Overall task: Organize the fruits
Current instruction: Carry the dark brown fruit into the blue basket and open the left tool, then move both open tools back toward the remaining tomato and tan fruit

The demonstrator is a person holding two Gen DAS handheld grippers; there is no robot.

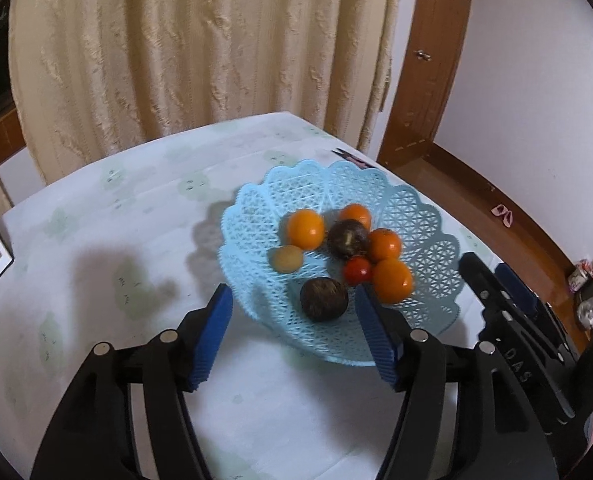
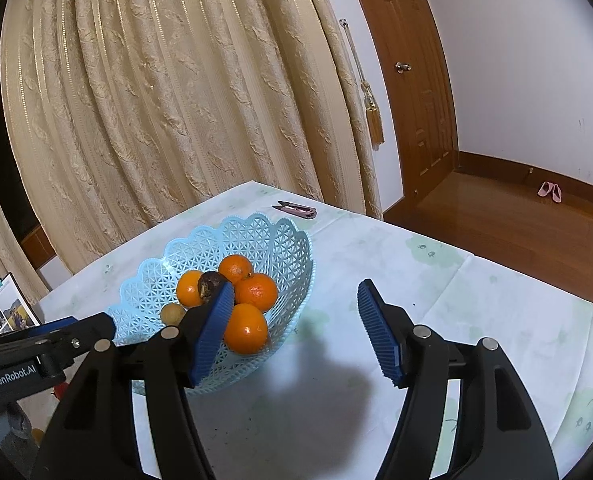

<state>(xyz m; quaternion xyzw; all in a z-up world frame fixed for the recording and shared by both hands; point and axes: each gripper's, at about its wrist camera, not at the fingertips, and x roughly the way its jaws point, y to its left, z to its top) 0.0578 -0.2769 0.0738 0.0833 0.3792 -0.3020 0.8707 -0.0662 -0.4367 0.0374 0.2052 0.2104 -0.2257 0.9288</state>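
A light blue lattice basket (image 1: 424, 216) stands on the table and holds several oranges (image 1: 305, 228), two dark brown round fruits (image 1: 323, 299), a small red fruit (image 1: 357, 270) and a small tan fruit (image 1: 286, 258). My left gripper (image 1: 292, 300) is open and empty, just above the basket's near rim, with the near brown fruit between its fingers' line of sight. My right gripper (image 2: 294, 298) is open and empty, to the right of the basket (image 2: 256, 236); it also shows at the left wrist view's right edge (image 1: 496, 280). The oranges (image 2: 246, 328) show there too.
The table has a white cloth (image 1: 96, 240) with pale green prints. A small pink clipper (image 2: 296, 210) lies behind the basket. A photo frame (image 2: 4, 312) stands at the table's left. Beige curtains (image 2: 176, 100) hang behind; a wooden door (image 2: 416, 100) is at the right.
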